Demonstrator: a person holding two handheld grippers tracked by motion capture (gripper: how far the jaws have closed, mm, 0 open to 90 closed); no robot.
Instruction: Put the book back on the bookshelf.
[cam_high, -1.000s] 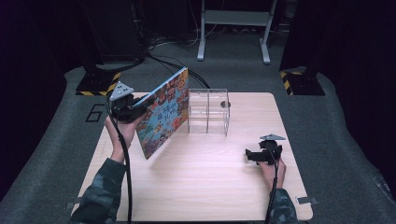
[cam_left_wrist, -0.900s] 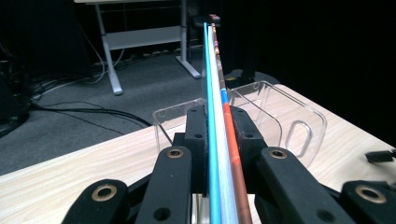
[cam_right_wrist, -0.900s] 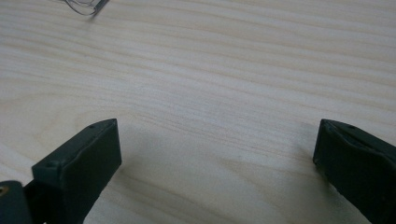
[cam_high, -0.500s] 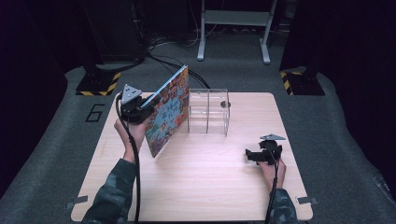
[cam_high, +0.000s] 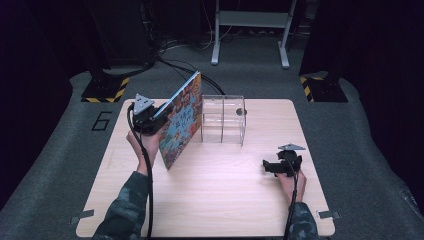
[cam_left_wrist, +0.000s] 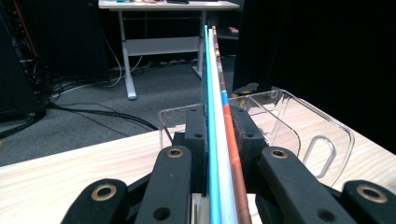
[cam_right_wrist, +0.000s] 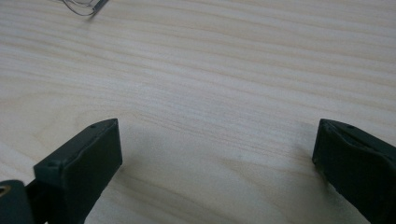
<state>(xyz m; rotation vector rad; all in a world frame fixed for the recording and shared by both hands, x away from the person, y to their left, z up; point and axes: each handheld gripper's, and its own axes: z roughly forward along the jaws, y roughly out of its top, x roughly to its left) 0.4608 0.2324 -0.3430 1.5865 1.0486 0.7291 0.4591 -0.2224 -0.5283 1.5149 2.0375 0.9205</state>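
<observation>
A thin picture book (cam_high: 181, 120) with a colourful cover stands tilted on its lower corner at the table's left middle, leaning up toward the clear plastic rack (cam_high: 222, 119). My left gripper (cam_high: 156, 116) is shut on the book's left edge; in the left gripper view the book (cam_left_wrist: 219, 140) runs edge-on between the jaws, with the clear rack (cam_left_wrist: 299, 130) just behind it. My right gripper (cam_high: 267, 166) lies low over the table at the right front, open, with bare wood between its fingers (cam_right_wrist: 79, 158).
The wooden table (cam_high: 215, 200) has free room in front and at the right. Behind it are a grey carpet, cables, black stands with yellow-black striped feet (cam_high: 107, 90) and a metal table frame (cam_high: 250, 30).
My left gripper has carried the book to the right and a little farther back, closer to the clear rack. The right gripper has stayed put.
</observation>
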